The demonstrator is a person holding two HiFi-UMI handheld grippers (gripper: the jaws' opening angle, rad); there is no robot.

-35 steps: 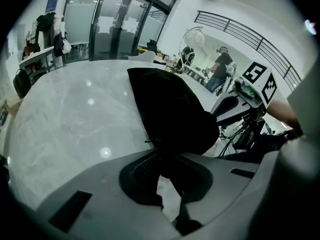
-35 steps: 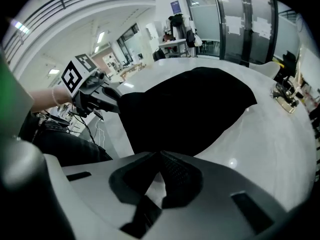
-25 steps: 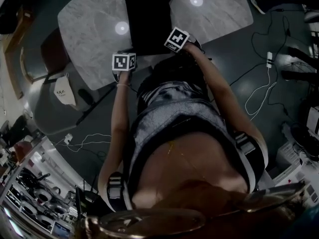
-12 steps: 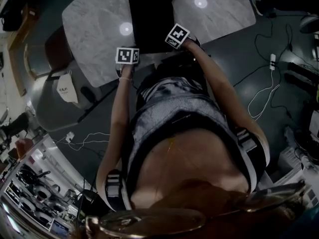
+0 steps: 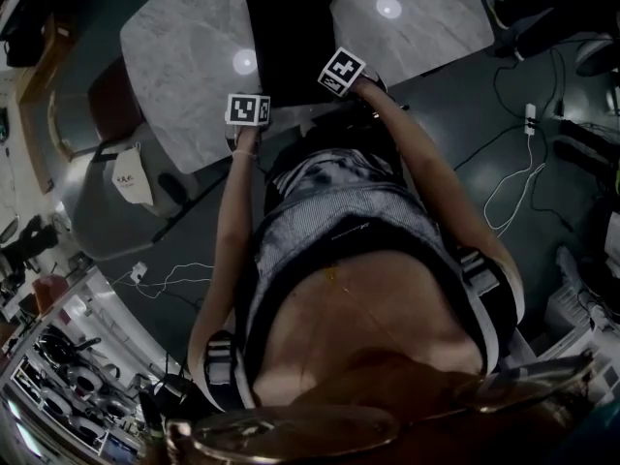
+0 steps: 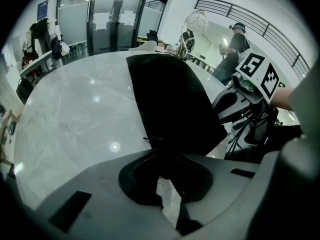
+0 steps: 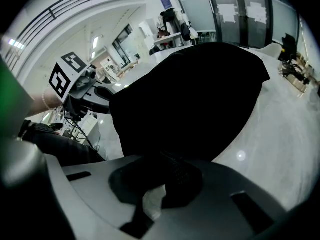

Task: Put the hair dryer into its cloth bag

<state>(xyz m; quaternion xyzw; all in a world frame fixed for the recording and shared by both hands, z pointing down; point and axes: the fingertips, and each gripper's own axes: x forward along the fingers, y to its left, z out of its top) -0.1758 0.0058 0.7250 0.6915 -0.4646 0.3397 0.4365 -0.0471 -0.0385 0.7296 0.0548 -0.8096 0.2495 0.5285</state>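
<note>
On glossy marble table [image 5: 184,56]: flat rectangular black cloth bag [image 5: 289,37]; left tongs [image 6: 160,154], right tongs [image 7: 165,159] clenched on near hem.

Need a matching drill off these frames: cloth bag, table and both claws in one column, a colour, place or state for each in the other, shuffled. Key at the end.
Things:
1. cloth bag
2. table
3. left claw
4. right claw

Descriptions:
A. shut on the bag's near right corner
B. black, lying on the tabletop
C. shut on the bag's near left corner
D. pale marbled top with bright light spots reflected in it

Pairs: 1-B, 2-D, 3-C, 4-A
</note>
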